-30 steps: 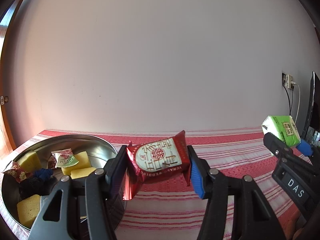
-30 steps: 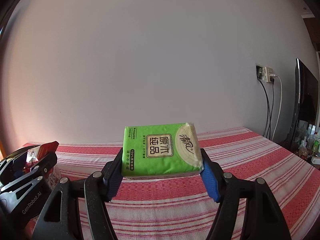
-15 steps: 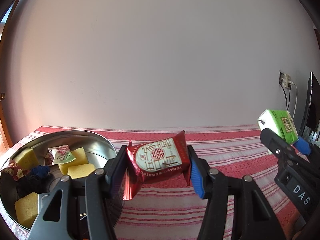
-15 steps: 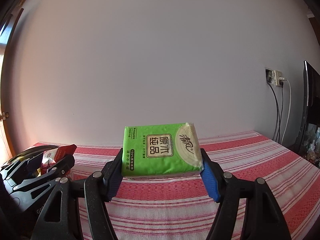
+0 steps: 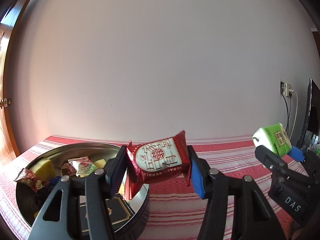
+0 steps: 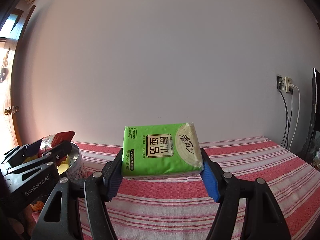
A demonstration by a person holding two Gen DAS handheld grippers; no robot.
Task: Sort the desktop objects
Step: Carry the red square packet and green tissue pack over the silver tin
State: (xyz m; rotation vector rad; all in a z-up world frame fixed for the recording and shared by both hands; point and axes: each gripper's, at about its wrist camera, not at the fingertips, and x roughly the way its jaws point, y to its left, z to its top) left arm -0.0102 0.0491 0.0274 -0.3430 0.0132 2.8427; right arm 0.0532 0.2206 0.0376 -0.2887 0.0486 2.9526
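Desktop objects mid-sort: red snack packet (image 5: 160,160) with white label clamped crosswise in the jaws of the left gripper (image 5: 158,170), held aloft just beside and partly over the near rim of a round metal tin (image 5: 80,147). Green tissue pack (image 6: 162,153) pinched flat between the jaws of the right gripper (image 6: 163,172), lifted clear of the red-and-white striped cloth (image 6: 250,160) covering the surface. Inside the tin: yellow sponge blocks (image 5: 45,166), a white-and-green candy wrapper (image 5: 84,166), a red floral wrapper (image 5: 32,181) draped on the left rim, and a dark box with gold trim (image 5: 116,214) at the near side. Seen from the left wrist camera, right gripper and tissue pack well apart at the far right edge. Plain pale wall (image 5: 160,60) behind, with a wall socket (image 6: 284,84) and hanging cables (image 6: 290,116) at right, beside a dark monitor edge (image 6: 314,110). Wooden door (image 5: 6,110) at far left.
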